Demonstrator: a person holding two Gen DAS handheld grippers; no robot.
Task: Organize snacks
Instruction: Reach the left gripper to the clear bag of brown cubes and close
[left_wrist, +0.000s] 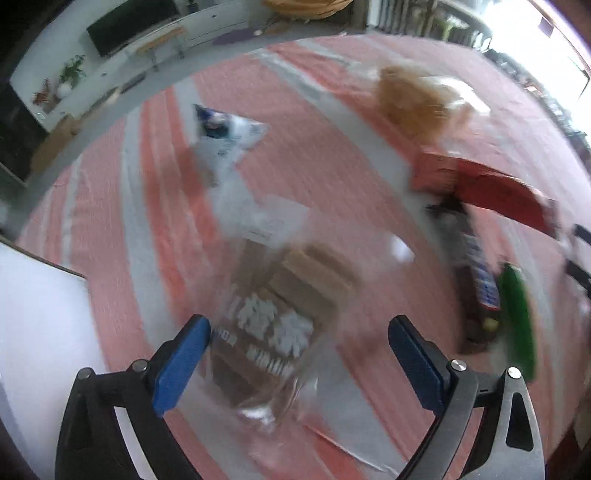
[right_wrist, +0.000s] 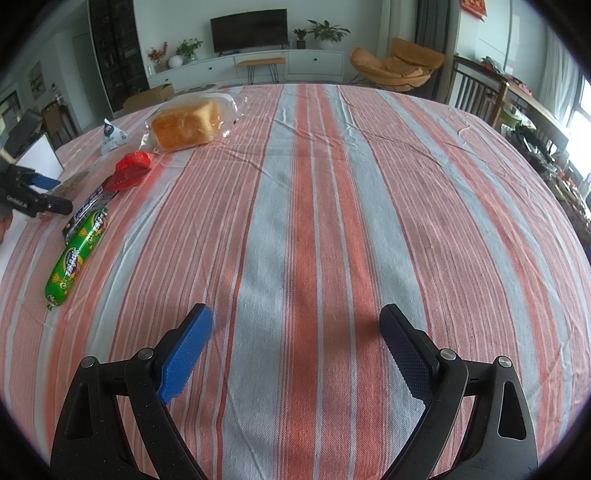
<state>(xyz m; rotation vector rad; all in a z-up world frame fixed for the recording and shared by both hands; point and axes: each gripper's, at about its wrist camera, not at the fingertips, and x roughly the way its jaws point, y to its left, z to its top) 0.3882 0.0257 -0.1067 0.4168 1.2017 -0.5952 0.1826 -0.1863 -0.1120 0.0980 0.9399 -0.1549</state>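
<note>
Though motion-blurred, left gripper (left_wrist: 299, 332) gapes wide over clear wafer pkt (left_wrist: 280, 325); right gripper (right_wrist: 295, 332) wide, empty.

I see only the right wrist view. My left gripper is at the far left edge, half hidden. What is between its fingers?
Observer: A clear plastic bag of brown wafer biscuits lies between the open left gripper; contact is unclear.
Operator: Is anything on its left?
Observer: A white flat board lies there on the striped tablecloth.
Operator: Is its picture sharp?
Observer: No, it is motion-blurred.
</note>
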